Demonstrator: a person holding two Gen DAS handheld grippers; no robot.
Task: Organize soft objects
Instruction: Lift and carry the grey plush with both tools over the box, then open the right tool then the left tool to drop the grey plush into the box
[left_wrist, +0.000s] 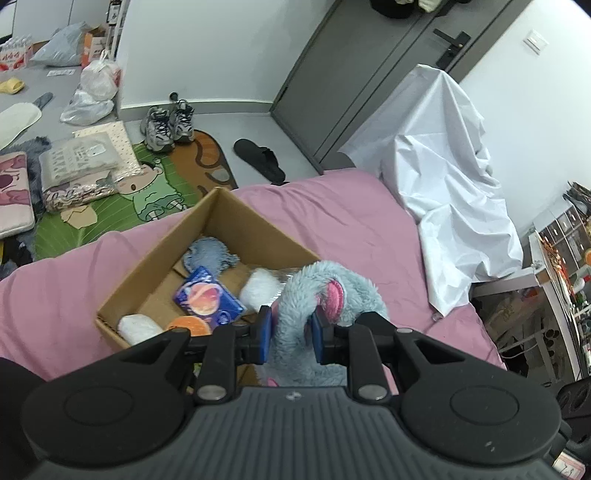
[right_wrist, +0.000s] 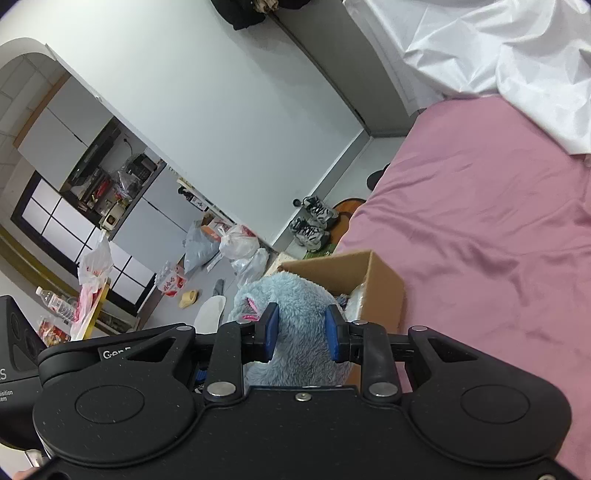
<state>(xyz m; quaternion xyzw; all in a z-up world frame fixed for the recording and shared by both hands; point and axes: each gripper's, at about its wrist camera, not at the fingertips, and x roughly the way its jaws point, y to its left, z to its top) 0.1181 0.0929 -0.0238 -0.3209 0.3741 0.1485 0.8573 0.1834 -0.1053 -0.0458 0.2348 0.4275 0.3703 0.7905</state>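
Note:
A fluffy light-blue plush toy (left_wrist: 325, 291) with a pink ear is held by both grippers above the near corner of an open cardboard box (left_wrist: 162, 254) on the pink bed. My left gripper (left_wrist: 291, 330) is shut on a limb of the plush, blue pads pressing its fur. In the right wrist view my right gripper (right_wrist: 301, 332) is shut on the plush toy's (right_wrist: 291, 295) body, with the box (right_wrist: 384, 280) just beyond it. Inside the box lie a blue furry piece (left_wrist: 208, 254), a blue planet-print pouch (left_wrist: 208, 297), white fluffy items (left_wrist: 258, 288) and an orange item (left_wrist: 188, 325).
The pink bedsheet (left_wrist: 332, 218) spreads right of the box, with a white crumpled cover (left_wrist: 443, 177) at its far side. On the floor lie sneakers (left_wrist: 168, 123), a black slipper (left_wrist: 258, 155), a cartoon mat (left_wrist: 155, 192), packaged textiles (left_wrist: 79, 158) and plastic bags (left_wrist: 96, 88).

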